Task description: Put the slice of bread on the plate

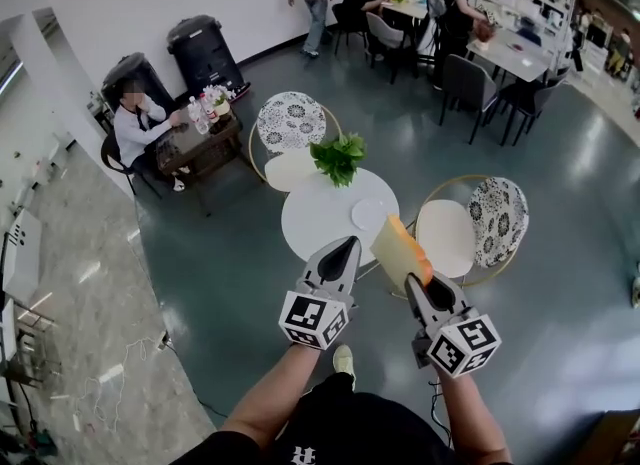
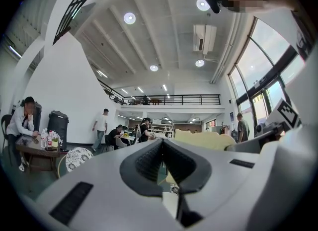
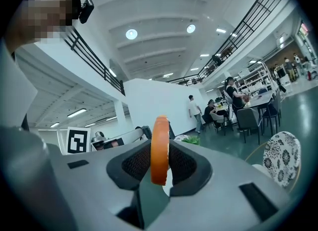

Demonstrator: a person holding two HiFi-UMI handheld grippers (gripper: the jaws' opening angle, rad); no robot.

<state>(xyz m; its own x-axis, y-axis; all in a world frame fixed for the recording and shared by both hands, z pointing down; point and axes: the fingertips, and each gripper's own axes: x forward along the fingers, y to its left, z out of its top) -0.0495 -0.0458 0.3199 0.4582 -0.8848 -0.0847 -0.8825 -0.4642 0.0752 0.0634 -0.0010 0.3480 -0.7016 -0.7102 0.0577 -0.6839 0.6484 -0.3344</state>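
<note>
orange crust, pale yellow face: the slice of bread [image 1: 398, 246] is off the table [image 1: 318, 221], up in the air, pinched on edge in the right gripper [image 1: 417, 278]. the jaws sit narrow on its lower end with crust against both pads, and most of the slice sticks out past the tips. the left gripper [image 1: 346, 245] has its jaws together with nothing between them, and is level beside the right one.

the plate [image 1: 368, 215] is small and white, near the right edge of the table, bare. a plant [image 1: 338, 158] stands at the far edge, apart from the plate.

handling, as a guess:
- the slice looks light, so weight is no issue
- it is likely soft, so a harder squeeze could dent or tear it
- held by one end only, it could droop or pivot if swung fast
- the crust rim is the firmer part, so the present hold looks fine; the middle of the face would be weaker
- it should land flat on the plate, so it needs tipping over before release
- can't tell whether it is real bread or a prop
</note>
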